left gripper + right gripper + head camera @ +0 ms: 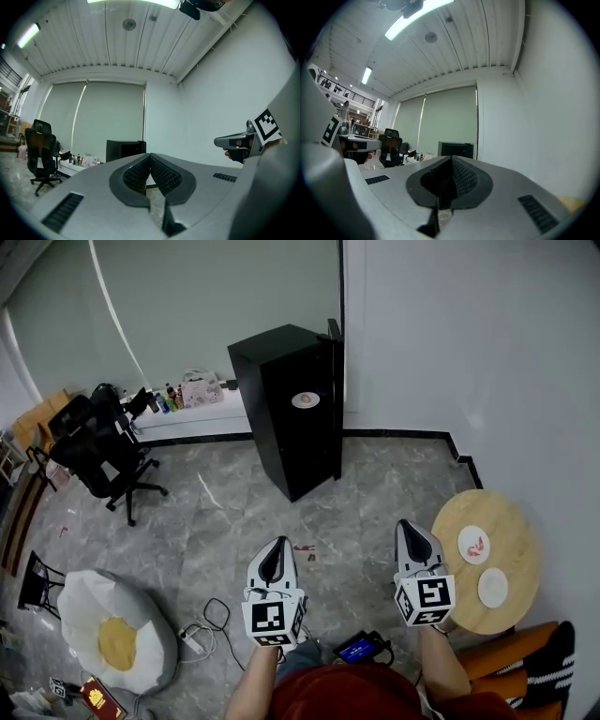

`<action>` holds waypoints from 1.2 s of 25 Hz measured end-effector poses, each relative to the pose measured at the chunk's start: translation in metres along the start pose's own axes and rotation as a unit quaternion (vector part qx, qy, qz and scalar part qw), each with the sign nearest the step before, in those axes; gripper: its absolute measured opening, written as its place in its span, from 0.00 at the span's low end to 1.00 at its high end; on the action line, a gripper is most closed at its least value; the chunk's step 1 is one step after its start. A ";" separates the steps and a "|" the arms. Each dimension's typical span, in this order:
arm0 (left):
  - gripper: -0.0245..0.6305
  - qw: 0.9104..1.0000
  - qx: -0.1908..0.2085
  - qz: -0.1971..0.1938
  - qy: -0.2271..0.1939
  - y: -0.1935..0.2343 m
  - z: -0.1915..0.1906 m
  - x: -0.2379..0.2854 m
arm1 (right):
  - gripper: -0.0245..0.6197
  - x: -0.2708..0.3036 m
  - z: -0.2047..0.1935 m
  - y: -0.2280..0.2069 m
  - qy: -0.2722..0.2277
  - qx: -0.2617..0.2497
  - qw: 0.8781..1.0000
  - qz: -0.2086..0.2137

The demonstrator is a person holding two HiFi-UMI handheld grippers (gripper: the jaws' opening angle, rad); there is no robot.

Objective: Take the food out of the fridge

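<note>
- Left gripper (276, 549) and right gripper (411, 532) are held level and side by side, both aimed at the fridge (281, 427). Each has its jaws pressed together with nothing between them.
- The fridge stands far off by the back wall. Its door looks closed and no food shows, so the food is presumably inside.
- Risk: reaching the door with the jaws together. They would only knock against its edge, so they must spread first.
- Risk: a weak pinch on the smooth black door could slip off.
- Risk: the cable (214, 615) on the near floor could catch a foot.
- Risk: a swing to the right could strike the table (520, 549) and its plates (473, 545).
</note>
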State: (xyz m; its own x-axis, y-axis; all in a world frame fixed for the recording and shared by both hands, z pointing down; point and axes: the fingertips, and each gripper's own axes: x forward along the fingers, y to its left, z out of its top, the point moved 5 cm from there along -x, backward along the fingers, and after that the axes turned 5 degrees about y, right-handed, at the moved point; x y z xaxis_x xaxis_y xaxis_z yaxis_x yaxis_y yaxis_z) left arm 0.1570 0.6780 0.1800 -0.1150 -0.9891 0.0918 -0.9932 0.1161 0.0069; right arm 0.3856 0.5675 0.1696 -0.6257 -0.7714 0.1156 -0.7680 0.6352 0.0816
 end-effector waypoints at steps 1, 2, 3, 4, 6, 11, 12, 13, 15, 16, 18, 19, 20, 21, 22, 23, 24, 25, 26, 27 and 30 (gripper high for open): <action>0.06 1.000 0.001 -0.004 0.000 0.004 0.000 0.006 | 0.07 0.007 0.002 0.000 -0.001 0.000 1.000 -0.003; 0.06 1.000 0.003 -0.007 0.000 0.009 0.001 0.012 | 0.07 0.014 0.004 0.001 -0.001 0.000 1.000 -0.006; 0.06 1.000 0.006 -0.009 0.000 0.014 0.002 0.017 | 0.07 0.021 0.006 0.002 -0.001 0.000 1.000 -0.008; 0.06 1.000 0.006 -0.010 0.001 0.020 0.003 0.022 | 0.07 0.028 0.008 0.005 -0.001 0.000 1.000 -0.010; 0.06 1.000 0.003 -0.010 0.002 0.035 0.004 0.033 | 0.07 0.043 0.012 0.010 0.001 -0.001 1.000 -0.012; 0.06 1.000 0.000 -0.012 -0.005 0.071 0.011 0.061 | 0.07 0.082 0.020 0.024 0.003 -0.001 1.000 -0.017; 0.06 1.000 0.000 -0.013 -0.005 0.078 0.012 0.065 | 0.07 0.089 0.020 0.028 0.003 -0.001 1.000 -0.018; 0.06 1.000 0.000 -0.014 -0.006 0.085 0.012 0.070 | 0.07 0.096 0.021 0.031 0.003 -0.001 1.000 -0.020; 0.06 1.000 0.000 -0.016 -0.006 0.100 0.014 0.078 | 0.07 0.110 0.025 0.039 0.003 -0.003 1.000 -0.022; 0.06 1.000 0.000 -0.017 -0.006 0.107 0.015 0.083 | 0.07 0.117 0.026 0.043 0.003 -0.003 1.000 -0.023; 0.06 1.000 0.001 -0.018 -0.006 0.121 0.017 0.092 | 0.07 0.131 0.029 0.050 0.001 -0.002 1.000 -0.025; 0.06 1.000 0.002 -0.018 -0.006 0.128 0.018 0.097 | 0.07 0.137 0.031 0.053 0.000 -0.002 1.000 -0.026; 0.06 1.000 0.004 -0.018 -0.006 0.134 0.019 0.101 | 0.07 0.144 0.032 0.056 -0.001 -0.001 1.000 -0.027; 0.06 1.000 0.005 -0.019 -0.006 0.140 0.019 0.105 | 0.07 0.150 0.032 0.059 -0.001 0.000 1.000 -0.028; 0.06 1.000 0.006 -0.019 -0.007 0.146 0.020 0.110 | 0.07 0.156 0.033 0.062 -0.001 0.001 1.000 -0.028; 0.06 1.000 0.006 -0.020 -0.006 0.151 0.020 0.114 | 0.07 0.162 0.033 0.065 -0.002 0.003 1.000 -0.029; 0.06 1.000 0.007 -0.022 -0.004 0.155 0.019 0.117 | 0.07 0.167 0.032 0.068 -0.001 0.005 1.000 -0.030; 0.06 1.000 0.009 -0.024 -0.003 0.159 0.019 0.121 | 0.07 0.172 0.031 0.070 -0.001 0.007 0.999 -0.031; 0.06 1.000 0.011 -0.026 -0.001 0.163 0.018 0.125 | 0.07 0.177 0.031 0.072 -0.001 0.009 0.999 -0.033; 0.06 1.000 0.012 -0.027 -0.001 0.167 0.018 0.129 | 0.07 0.183 0.031 0.074 -0.001 0.011 0.999 -0.034; 0.06 0.999 0.013 -0.031 -0.001 0.176 0.019 0.142 | 0.07 0.198 0.033 0.076 -0.002 0.015 0.999 -0.037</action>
State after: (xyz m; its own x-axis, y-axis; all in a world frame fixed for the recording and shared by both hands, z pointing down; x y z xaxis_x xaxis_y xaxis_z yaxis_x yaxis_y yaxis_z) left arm -0.0340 0.5561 0.1752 -0.0524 -0.9945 0.0902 -0.9986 0.0513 -0.0139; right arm 0.1989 0.4614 0.1657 -0.5681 -0.8159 0.1074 -0.8154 0.5758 0.0607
